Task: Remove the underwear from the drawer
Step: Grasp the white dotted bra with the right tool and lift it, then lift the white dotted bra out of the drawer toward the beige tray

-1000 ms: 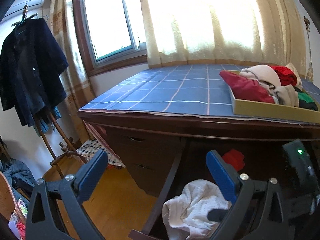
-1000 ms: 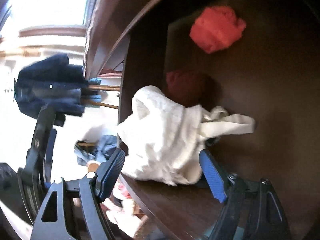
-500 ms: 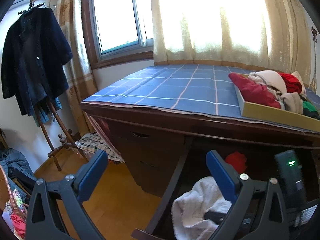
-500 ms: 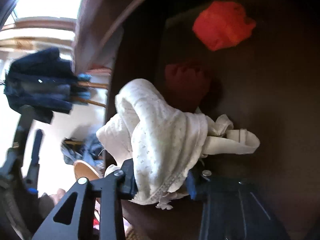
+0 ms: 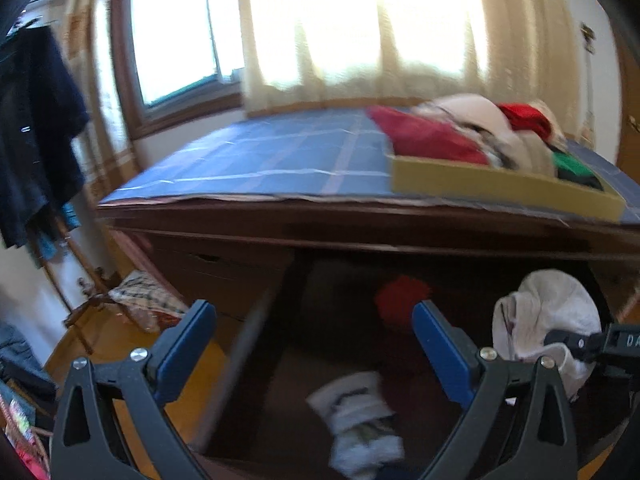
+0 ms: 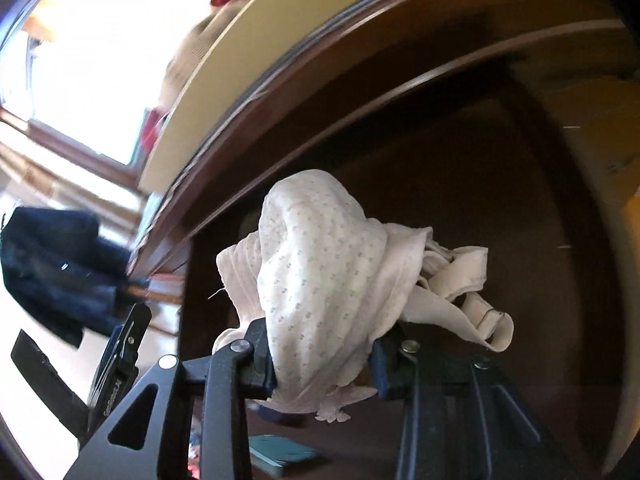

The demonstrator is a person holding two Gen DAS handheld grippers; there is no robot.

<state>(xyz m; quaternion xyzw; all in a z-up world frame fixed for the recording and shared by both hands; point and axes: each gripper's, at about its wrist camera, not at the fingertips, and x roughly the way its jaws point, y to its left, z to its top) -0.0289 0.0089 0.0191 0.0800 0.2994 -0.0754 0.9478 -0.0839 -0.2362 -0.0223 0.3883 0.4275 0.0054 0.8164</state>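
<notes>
Right claw [image 6: 322, 354] grips white underwear [image 6: 320, 264], its pads hidden.

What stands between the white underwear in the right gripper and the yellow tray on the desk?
The desk's front edge. The underwear, clamped in the right gripper, hangs below it; the tray sits on top above.

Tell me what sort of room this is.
Probably a bedroom: a curtained window, a dark coat hanging on a stand, and a wooden chest whose open drawer holds underwear, with a tray of clothes on top.
</notes>
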